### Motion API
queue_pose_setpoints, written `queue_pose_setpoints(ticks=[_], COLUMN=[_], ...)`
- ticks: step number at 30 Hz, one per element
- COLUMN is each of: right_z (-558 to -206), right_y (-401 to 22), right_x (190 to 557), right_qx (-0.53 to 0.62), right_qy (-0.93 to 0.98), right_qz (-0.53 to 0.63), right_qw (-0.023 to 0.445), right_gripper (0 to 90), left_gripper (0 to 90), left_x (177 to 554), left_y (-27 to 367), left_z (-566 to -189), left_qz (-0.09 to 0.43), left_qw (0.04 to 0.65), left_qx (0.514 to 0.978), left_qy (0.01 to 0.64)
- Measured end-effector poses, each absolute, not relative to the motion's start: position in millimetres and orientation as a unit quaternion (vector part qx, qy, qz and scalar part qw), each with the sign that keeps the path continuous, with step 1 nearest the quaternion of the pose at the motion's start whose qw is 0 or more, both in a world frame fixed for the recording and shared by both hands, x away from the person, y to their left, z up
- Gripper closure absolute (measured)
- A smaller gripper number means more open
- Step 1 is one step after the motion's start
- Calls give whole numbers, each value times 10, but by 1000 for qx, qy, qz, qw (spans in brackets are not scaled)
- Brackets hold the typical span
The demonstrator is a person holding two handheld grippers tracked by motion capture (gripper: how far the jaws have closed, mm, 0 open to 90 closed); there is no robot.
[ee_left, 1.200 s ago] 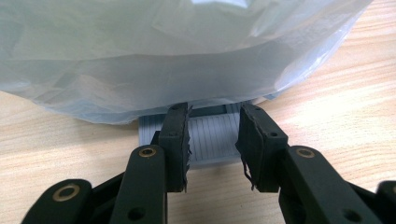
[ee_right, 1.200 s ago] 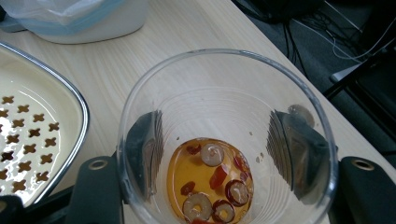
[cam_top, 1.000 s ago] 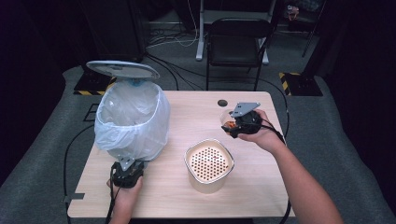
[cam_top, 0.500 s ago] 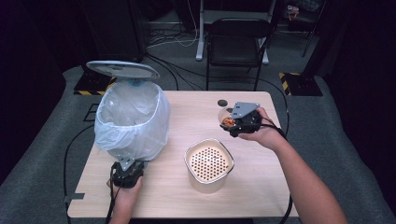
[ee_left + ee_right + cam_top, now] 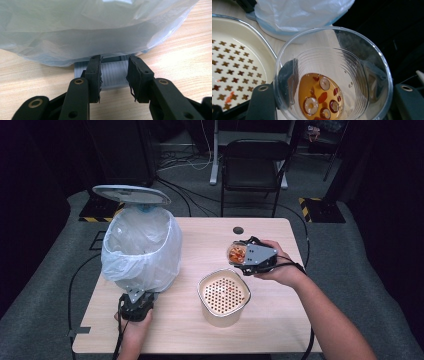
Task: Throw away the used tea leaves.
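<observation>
Cup (image 5: pixel 332 75) of amber tea with fruit slices, gripped by the right gripper (image 5: pixel 250 257) just above and behind the strainer tub (image 5: pixel 223 296).

Jaws partly closed on the clear cup's walls, cup tilted toward the perforated insert: I judge the pour-through step is at hand (liquid to drain, solids to catch). Next calls for centring over the holes and tipping further. The left gripper (image 5: pixel 135 304), jaws narrowed, clamps the bin's pedal (image 5: pixel 113 73), holding the lid (image 5: pixel 131 194) of the bagged bin (image 5: pixel 142 247) up.
</observation>
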State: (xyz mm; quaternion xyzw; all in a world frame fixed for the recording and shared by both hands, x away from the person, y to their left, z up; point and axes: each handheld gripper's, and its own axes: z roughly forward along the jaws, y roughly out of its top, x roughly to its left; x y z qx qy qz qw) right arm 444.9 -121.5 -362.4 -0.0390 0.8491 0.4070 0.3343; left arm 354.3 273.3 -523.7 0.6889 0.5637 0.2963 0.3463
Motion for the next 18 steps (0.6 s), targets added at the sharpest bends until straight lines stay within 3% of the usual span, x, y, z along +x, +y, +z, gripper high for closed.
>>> queue_pose_setpoints(ticks=[18], right_z=[-3799], right_y=[-986], right_x=[3849], right_qx=[-163], right_qy=[784], right_qz=[348], right_qw=[488], right_gripper=[352], left_gripper=[638], left_x=[3545], left_y=[2730], left_z=[-5239], left_qz=[297], left_qw=[349], left_qx=[686], left_qy=[565])
